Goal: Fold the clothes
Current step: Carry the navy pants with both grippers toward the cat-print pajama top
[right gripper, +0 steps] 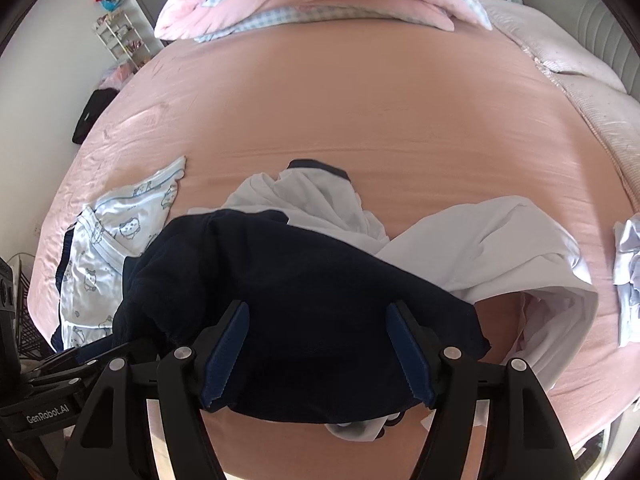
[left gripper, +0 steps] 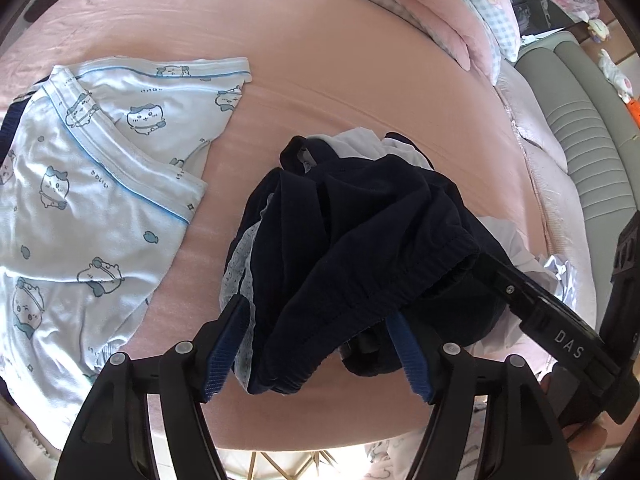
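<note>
Two grippers hang low over the pink bed (right gripper: 360, 100), both with their fingers spread wide and holding nothing. Between the fingers of the left gripper (left gripper: 320, 344) lies the dark navy garment (left gripper: 360, 240), bunched in a heap near the front edge of the bed; the right gripper (right gripper: 318, 352) stands over the same heap from the other side. Its elastic waistband (left gripper: 440, 256) shows as a gathered edge on the right part of the heap, close to the right gripper's finger. The cloth looks soft and light, so I think it will sag and slide when lifted, not keep any shape. The waistband seems the best place to take hold, one gripper at each end, because it is thicker and gives a straight line. A white garment (right gripper: 500, 248) lies partly under the navy one and may come up together with it. The folded cat-print pyjamas (left gripper: 80, 200) rest to the left, apart.
</note>
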